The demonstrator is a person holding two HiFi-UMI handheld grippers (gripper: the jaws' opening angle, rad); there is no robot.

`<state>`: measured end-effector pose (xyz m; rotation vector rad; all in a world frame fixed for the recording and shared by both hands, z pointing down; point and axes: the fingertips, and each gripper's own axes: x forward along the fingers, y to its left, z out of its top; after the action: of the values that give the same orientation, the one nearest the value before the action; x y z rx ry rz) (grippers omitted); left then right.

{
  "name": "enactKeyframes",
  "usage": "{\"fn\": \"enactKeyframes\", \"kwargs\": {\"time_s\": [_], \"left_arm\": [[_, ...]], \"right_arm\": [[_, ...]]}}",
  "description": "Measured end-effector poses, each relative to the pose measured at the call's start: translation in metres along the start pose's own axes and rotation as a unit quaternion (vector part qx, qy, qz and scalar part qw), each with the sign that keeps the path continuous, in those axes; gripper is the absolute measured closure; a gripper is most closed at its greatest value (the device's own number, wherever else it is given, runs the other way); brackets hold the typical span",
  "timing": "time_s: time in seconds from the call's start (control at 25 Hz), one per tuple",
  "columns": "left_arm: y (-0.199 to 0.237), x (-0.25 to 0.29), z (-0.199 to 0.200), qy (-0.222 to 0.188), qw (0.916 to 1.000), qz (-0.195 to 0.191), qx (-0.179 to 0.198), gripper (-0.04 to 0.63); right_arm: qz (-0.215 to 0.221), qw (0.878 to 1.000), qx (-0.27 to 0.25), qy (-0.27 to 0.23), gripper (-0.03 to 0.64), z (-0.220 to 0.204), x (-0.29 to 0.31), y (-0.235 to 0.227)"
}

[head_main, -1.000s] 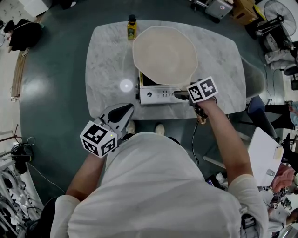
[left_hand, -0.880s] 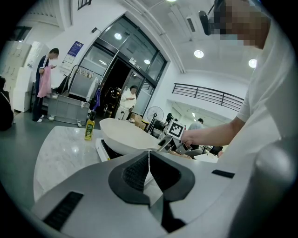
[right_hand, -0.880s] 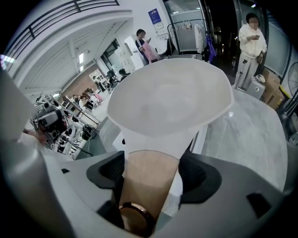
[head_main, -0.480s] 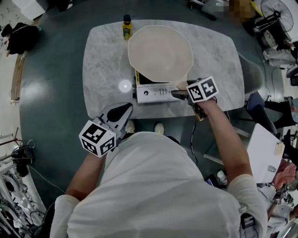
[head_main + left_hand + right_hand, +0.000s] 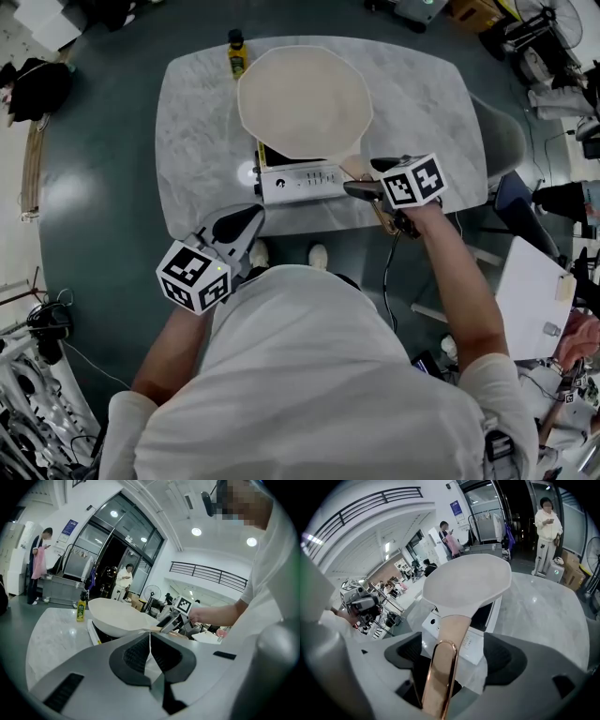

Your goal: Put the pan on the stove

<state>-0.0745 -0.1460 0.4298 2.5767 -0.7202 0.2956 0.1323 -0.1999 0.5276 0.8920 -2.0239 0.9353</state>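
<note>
**Pan down on the stove, right gripper letting go**

We've got the pan (image 5: 305,101) sitting on the stove (image 5: 298,181), near the front edge of the worktop (image 5: 197,141). Our right gripper (image 5: 368,177) is opening, jaws spread either side of the copper handle (image 5: 440,677), pads off it. Best move now, we reckon: draw straight back along the handle without nudging it. Our left gripper (image 5: 246,221) hangs off the front edge, pressed together, empty. The count: one pan, one stove, one bottle (image 5: 237,54) at the back edge, two grippers.
</note>
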Motion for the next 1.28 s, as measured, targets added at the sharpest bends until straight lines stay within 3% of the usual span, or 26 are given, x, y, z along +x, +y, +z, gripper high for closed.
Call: {"fn": "enactKeyframes", "kwargs": {"time_s": [0.28,0.56,0.72,0.92,1.12,1.28], "left_arm": [[-0.019,0.019,0.003,0.005,1.0000,-0.002,0.007,0.577],[-0.039,0.040,0.006,0.006,0.9999,0.005,0.013,0.576],[-0.054,0.051,0.007,0.005,0.9997,0.017,0.014,0.576],[-0.072,0.065,0.005,0.003,0.9991,0.040,0.012,0.577],[-0.093,0.078,-0.003,0.002,0.9980,0.063,0.003,0.577],[-0.106,0.081,-0.009,0.002,0.9967,0.081,0.000,0.577]], "right_arm": [[0.022,0.999,0.004,-0.033,0.200,-0.008,-0.033,0.005],[0.036,0.995,-0.008,-0.097,0.223,-0.012,-0.076,0.005],[0.031,0.986,-0.017,-0.162,0.290,-0.018,-0.107,-0.002],[0.038,0.969,0.006,-0.245,0.441,-0.035,-0.137,-0.014],[0.046,0.958,0.004,-0.282,0.590,-0.058,-0.145,-0.023],[0.051,0.956,-0.025,-0.289,0.607,-0.065,-0.143,-0.022]]}}
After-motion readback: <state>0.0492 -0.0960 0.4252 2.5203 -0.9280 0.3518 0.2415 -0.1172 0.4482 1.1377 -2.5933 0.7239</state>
